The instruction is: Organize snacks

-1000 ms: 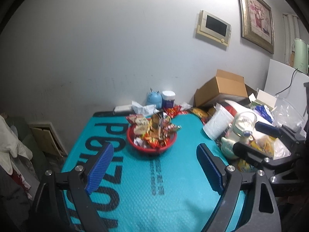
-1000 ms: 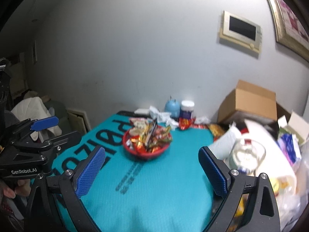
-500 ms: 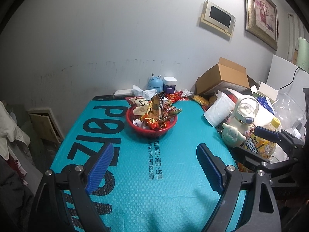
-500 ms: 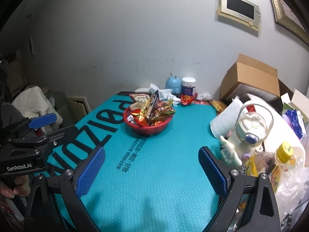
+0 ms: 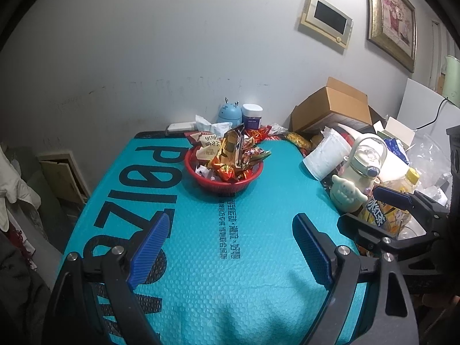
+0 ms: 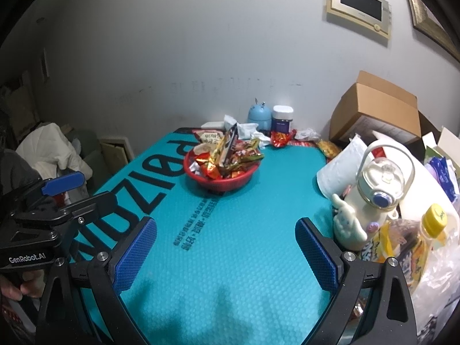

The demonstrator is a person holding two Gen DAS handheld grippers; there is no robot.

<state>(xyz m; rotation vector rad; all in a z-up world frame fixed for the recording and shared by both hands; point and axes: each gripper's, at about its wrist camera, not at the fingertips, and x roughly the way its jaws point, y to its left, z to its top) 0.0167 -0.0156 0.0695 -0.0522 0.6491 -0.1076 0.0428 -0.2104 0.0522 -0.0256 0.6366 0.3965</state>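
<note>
The left gripper point(image 5: 231, 247) holds its blue ribbed pads spread wide with nothing between them, poised above the near part of the table. The right gripper point(image 6: 227, 251) is the same, parted and empty, level beside it. Both point toward the far end, which looks like a hold at a distance from the goods, not a grasp.

Straight ahead sits the round red plastic basket point(image 5: 224, 182), heaped with foil-wrapped snack packets point(image 5: 230, 158); one tall gold packet stands on end above the pile. A few more packets lie outside it: a red crinkled wrapper point(image 6: 281, 138) just behind the basket near the wall, and a yellow-orange packet point(image 5: 297, 141) off to its right. So most snacks are gathered in the basket; whether those strays are meant to join it, I cannot tell.

The basket stands on a teal bubble-textured sheet with large black lettering point(image 5: 201, 244) covering the table. Along the right edge crowd a cream character-shaped water bottle point(image 6: 373, 198), a yellow-capped drink bottle point(image 6: 425, 230) and a brown cardboard box point(image 5: 333, 106). Behind is a scuffed white wall with a mounted intercom panel point(image 6: 359, 7).
</note>
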